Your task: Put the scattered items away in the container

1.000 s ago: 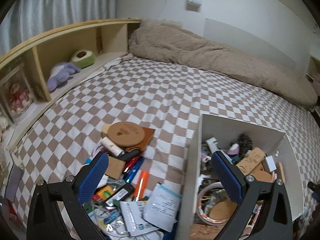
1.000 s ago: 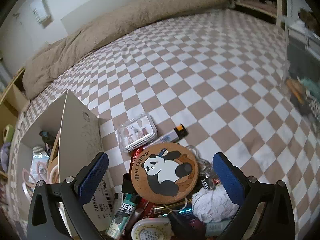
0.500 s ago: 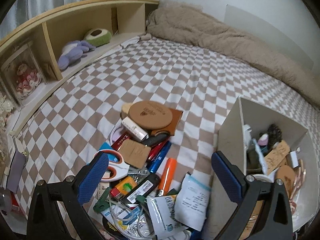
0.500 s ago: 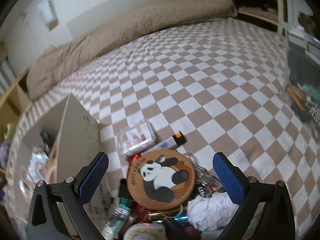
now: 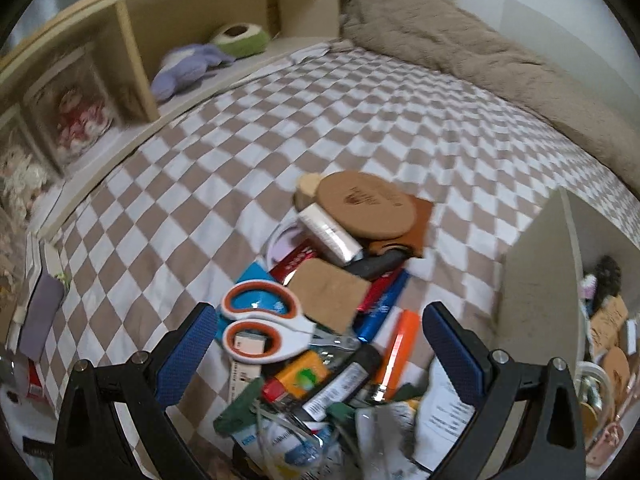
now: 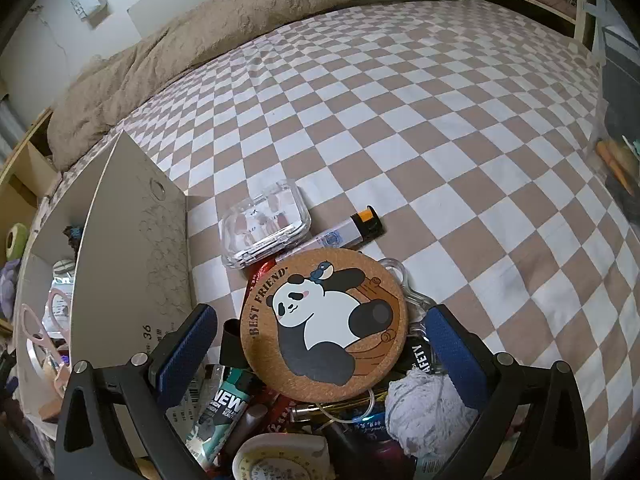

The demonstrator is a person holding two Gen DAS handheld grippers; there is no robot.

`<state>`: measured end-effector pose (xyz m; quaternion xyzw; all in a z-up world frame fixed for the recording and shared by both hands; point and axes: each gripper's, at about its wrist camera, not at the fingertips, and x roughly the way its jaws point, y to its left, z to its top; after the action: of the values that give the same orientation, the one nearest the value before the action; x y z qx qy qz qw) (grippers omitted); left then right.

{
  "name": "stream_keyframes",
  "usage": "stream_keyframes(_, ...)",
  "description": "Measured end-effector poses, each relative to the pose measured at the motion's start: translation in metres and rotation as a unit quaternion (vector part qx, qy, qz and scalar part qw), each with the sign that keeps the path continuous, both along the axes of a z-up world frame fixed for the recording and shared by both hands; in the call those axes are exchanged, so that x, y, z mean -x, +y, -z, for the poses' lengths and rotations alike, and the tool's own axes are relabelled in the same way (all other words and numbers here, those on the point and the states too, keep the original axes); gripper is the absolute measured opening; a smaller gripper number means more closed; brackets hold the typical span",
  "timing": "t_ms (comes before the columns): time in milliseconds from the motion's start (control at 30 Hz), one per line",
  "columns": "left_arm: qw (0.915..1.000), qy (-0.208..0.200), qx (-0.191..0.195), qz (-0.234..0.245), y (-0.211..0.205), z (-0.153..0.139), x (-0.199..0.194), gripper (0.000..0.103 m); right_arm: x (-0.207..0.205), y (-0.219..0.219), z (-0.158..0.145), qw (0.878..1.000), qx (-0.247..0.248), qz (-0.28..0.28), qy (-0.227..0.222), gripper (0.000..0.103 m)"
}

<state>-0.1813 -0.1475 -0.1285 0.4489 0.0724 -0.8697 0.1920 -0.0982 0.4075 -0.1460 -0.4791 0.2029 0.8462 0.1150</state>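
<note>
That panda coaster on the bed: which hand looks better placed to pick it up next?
Probably the right. The panda coaster lies on top of the pile, between the open right gripper fingers. The left gripper faces the scissors instead.

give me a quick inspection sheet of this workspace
surface: checked bedspread, bare beyond the piles
job's things: white box partly filled; panda coaster, clear case and lighter on its right; scissors, plain coaster and orange pen on its left
clutter: tubes, packets and papers heaped in both piles
grippers: left claw and right claw open, holding nothing
cables: thin white cord in the left pile
surroundings: brown blanket, shelf with plush toys
</note>
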Motion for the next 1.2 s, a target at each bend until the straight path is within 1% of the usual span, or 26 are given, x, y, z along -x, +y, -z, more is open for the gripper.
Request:
stream_keyframes(67,1.0000,-0.001,0.005,-0.004,-0.003,0.006,0.005,0.103,0.000,0.001,0.000,1.000,0.001,0.000,-0.001,0.103)
stream_keyframes(133,0.9997,-0.002,0.026,0.003,-0.003,0.012,0.013,0.103,0.001,0.001,0.000,1.000,0.003,0.000,-0.002,0.103)
stream_keyframes(233,0.9982,-0.013,0.058,0.012,-0.004,0.020,0.025,0.103,0.000,0.003,0.000,1.000,0.000,0.005,-0.002,0.103)
stream_keyframes(333,0.9981,-0.006,0.056,0.024,-0.007,0.024,0.029,0.103,-0.001,0.004,0.001,1.000,0.000,0.010,-0.004,0.103)
stream_keyframes(367,0.9983,-0.006,0.051,0.027,-0.008,0.025,0.030,0.101,-0.001,0.005,0.001,1.000,0.001,0.011,-0.004,0.103)
stream_keyframes(400,0.9986,-0.008,0.043,0.030,-0.010,0.025,0.031,0.096,-0.001,0.005,0.001,1.000,0.002,0.012,-0.005,0.103)
stream_keyframes(433,0.9989,-0.011,0.033,0.032,-0.012,0.026,0.032,0.084,-0.001,0.005,0.001,1.000,0.002,0.012,-0.004,0.103)
stream_keyframes(467,0.9992,-0.014,0.016,0.033,-0.014,0.028,0.033,0.077,-0.001,0.005,0.001,1.000,0.003,0.012,-0.003,0.103)
stream_keyframes(533,0.9991,-0.017,-0.013,0.037,-0.018,0.032,0.033,0.077,-0.001,0.005,0.000,1.000,0.005,0.012,-0.001,0.103)
stream_keyframes(600,0.9989,-0.017,-0.015,0.042,-0.017,0.033,0.034,0.076,-0.001,0.004,0.000,1.000,0.007,0.011,0.001,0.103)
stream_keyframes(700,0.9984,-0.013,-0.026,0.049,-0.017,0.036,0.035,0.071,-0.001,0.003,-0.001,1.000,0.007,0.010,0.002,0.103)
stream_keyframes(733,0.9980,-0.010,-0.035,0.052,-0.017,0.036,0.035,0.064,-0.001,0.003,-0.002,1.000,0.008,0.010,0.003,0.103)
stream_keyframes(767,0.9974,-0.008,-0.045,0.056,-0.017,0.036,0.036,0.050,-0.001,0.003,-0.002,1.000,0.009,0.010,0.004,0.103)
stream_keyframes(800,0.9962,-0.009,-0.063,0.059,-0.017,0.036,0.036,0.044,-0.001,0.003,-0.003,1.000,0.009,0.010,0.005,0.103)
stream_keyframes(833,0.9952,-0.008,-0.077,0.060,-0.018,0.037,0.036,0.042,-0.001,0.003,-0.003,1.000,0.009,0.011,0.005,0.103)
stream_keyframes(1000,0.9935,-0.001,-0.094,0.065,-0.019,0.033,0.033,0.033,-0.002,0.003,-0.004,1.000,0.012,0.013,0.008,0.103)
stream_keyframes(1100,0.9922,0.003,-0.108,0.062,-0.022,0.031,0.031,0.032,-0.002,0.002,-0.005,1.000,0.011,0.013,0.009,0.103)
stream_keyframes(1133,0.9917,0.003,-0.115,0.057,-0.024,0.032,0.030,0.038,-0.003,0.001,-0.005,1.000,0.011,0.013,0.009,0.103)
stream_keyframes(1167,0.9914,0.002,-0.119,0.055,-0.026,0.034,0.029,0.055,-0.004,0.000,-0.006,1.000,0.010,0.013,0.010,0.103)
stream_keyframes(1200,0.9910,0.001,-0.121,0.056,-0.026,0.036,0.029,0.063,-0.004,-0.001,-0.006,1.000,0.010,0.013,0.011,0.103)
